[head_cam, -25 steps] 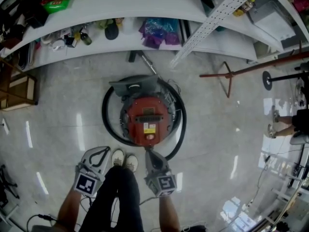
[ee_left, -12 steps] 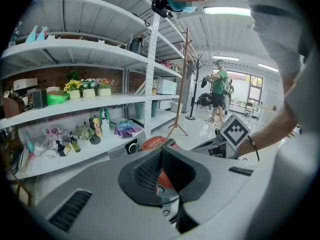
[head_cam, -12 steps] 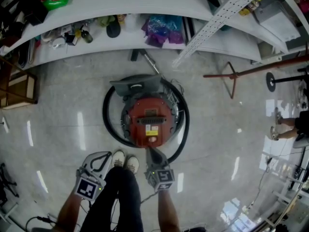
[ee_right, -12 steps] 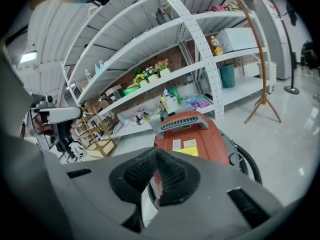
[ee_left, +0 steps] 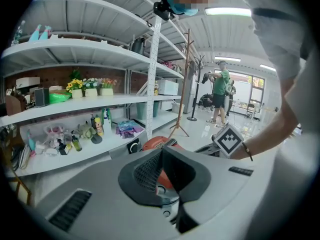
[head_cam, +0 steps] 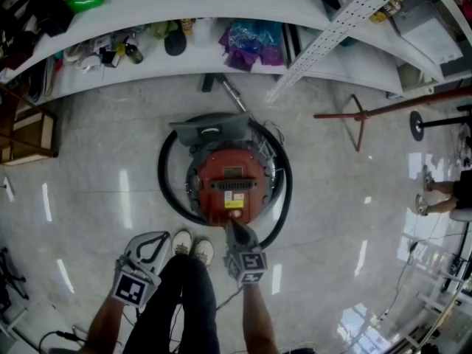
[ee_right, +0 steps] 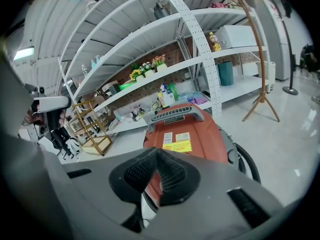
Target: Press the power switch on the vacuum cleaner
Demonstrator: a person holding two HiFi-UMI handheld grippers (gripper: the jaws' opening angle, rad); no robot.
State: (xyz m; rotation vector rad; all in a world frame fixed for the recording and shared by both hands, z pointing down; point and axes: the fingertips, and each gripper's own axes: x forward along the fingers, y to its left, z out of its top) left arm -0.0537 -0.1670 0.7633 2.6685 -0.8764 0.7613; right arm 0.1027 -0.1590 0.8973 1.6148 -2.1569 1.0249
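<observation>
The red vacuum cleaner [head_cam: 230, 179] stands on the floor in front of my feet, ringed by its black hose [head_cam: 284, 198]. My right gripper [head_cam: 234, 226] is shut, and its tip sits at the vacuum's near edge, by a pale spot on the red lid. In the right gripper view the shut jaws [ee_right: 157, 154] cover the lower part of the red body [ee_right: 187, 134], below the yellow label; I cannot tell whether they touch. My left gripper [head_cam: 157, 231] is shut on nothing, held back at the left beside my shoes. From the left gripper [ee_left: 162, 151], the vacuum [ee_left: 155, 143] shows just behind the jaws.
White shelving [head_cam: 184, 72] with bottles and bags curves across the far side. A wooden coat stand [head_cam: 354, 116] is at the right, and a wooden rack [head_cam: 29, 135] at the left. A person [ee_left: 219, 91] stands far off. My shoes [head_cam: 190, 243] are close to the hose.
My right gripper has moved forward, and its tip has gone from short of the vacuum to its near edge. The left gripper has barely moved.
</observation>
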